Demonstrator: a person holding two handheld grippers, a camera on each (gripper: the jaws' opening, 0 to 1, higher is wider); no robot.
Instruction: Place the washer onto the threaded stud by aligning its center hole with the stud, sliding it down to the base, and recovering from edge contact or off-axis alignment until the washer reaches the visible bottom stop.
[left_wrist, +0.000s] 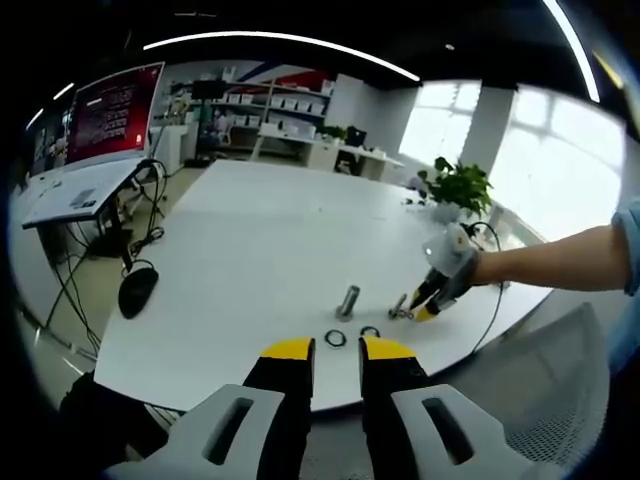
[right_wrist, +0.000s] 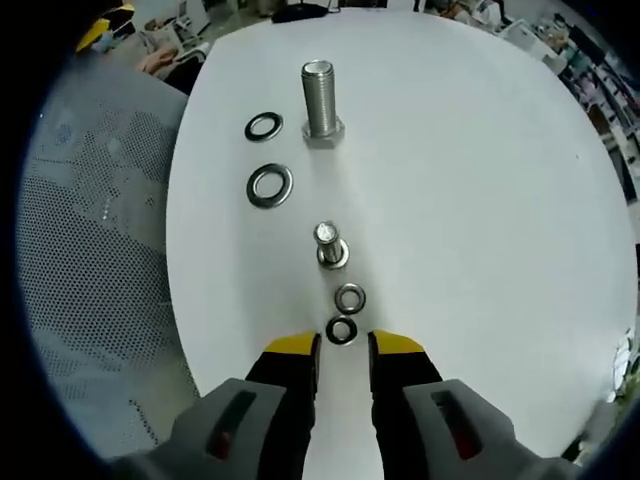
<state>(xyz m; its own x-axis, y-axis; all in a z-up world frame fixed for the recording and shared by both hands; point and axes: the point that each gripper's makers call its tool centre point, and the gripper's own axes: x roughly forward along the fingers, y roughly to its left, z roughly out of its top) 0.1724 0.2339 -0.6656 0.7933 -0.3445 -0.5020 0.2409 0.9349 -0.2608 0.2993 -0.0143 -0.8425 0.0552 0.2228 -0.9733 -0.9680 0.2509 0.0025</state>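
In the right gripper view we saw our right gripper (right_wrist: 343, 345) spread apart over the white table (right_wrist: 480, 200), pinching nothing. A dark washer (right_wrist: 342, 330) lay just beyond its tips, then a second small washer (right_wrist: 350, 297), the small stud (right_wrist: 330, 244), two larger washers (right_wrist: 270, 186) and the big stud (right_wrist: 321, 100) toward the far edge. Our left gripper (left_wrist: 337, 348) hovered parted near the table's near edge.
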